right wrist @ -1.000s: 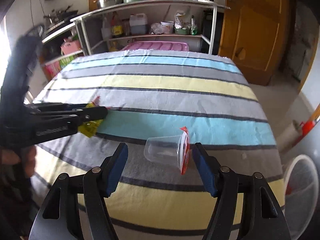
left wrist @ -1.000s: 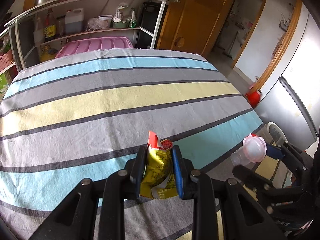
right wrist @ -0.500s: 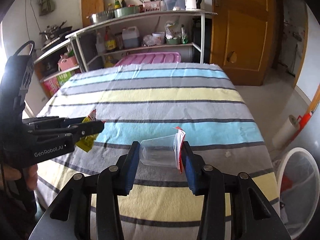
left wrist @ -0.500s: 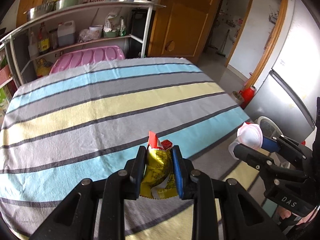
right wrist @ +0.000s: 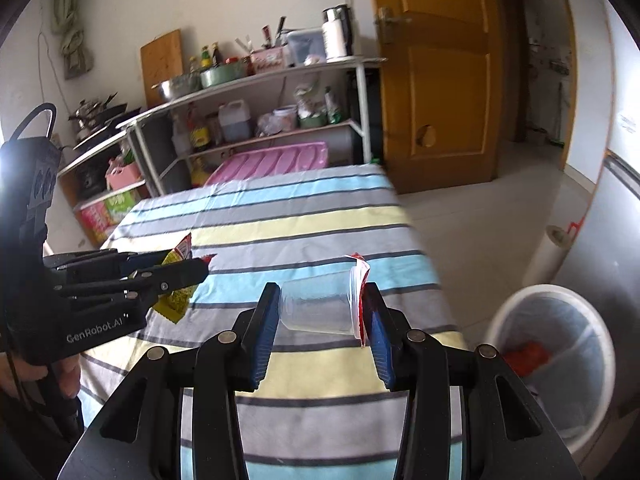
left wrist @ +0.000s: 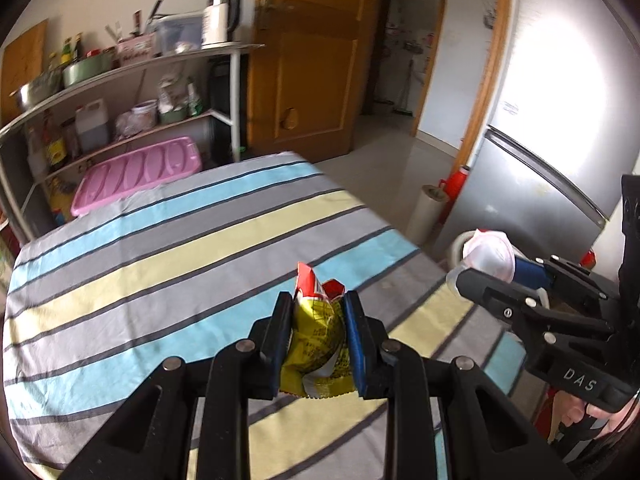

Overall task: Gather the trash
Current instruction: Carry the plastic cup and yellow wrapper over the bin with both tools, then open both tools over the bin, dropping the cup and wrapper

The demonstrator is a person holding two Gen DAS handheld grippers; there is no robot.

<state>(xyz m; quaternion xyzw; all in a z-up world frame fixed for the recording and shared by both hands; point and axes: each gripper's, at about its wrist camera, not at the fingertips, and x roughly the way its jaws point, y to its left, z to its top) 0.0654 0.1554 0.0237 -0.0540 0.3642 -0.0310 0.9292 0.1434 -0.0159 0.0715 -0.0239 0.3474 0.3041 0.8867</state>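
Kitchen, striped tablecloth (right wrist: 304, 216) now bare. Our right gripper (right wrist: 322, 312) has just clamped the clear cup (right wrist: 316, 306); our left gripper (left wrist: 318, 336) grips the yellow wrapper (left wrist: 316, 340). Both lifted; white bin (right wrist: 516, 312) nearby, ready for disposal.

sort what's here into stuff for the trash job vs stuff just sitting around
Part of the job:
- yellow wrapper, held in the left gripper
- clear cup, held in the right gripper
- white bin on the floor

Just lying about:
- pink lid
- kettle
- shelf bottles
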